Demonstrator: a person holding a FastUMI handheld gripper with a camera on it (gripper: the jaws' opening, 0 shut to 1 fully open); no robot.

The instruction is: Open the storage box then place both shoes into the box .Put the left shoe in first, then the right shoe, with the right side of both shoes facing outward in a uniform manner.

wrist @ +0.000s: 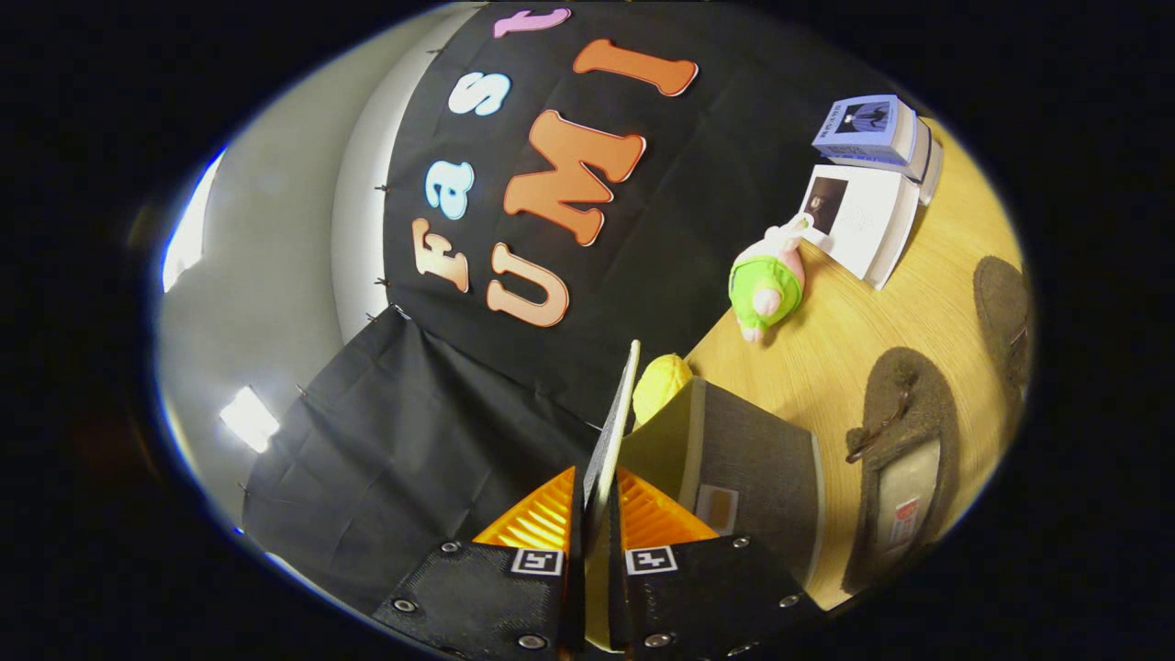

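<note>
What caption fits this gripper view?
Gripper shut on storage box lid, lifting it open; two slippers wait on the wooden table.

Table (854, 340): light wood grain. Box (762, 468): dark grey outside, pale yellow inside; lid (613, 431) dark with pale edge. Slippers (904, 459): brown-grey, cream insole with red mark. Plush (766, 280): green and pink. Ball (659, 386): yellow. Books (867, 220): white; top one lavender.
</note>
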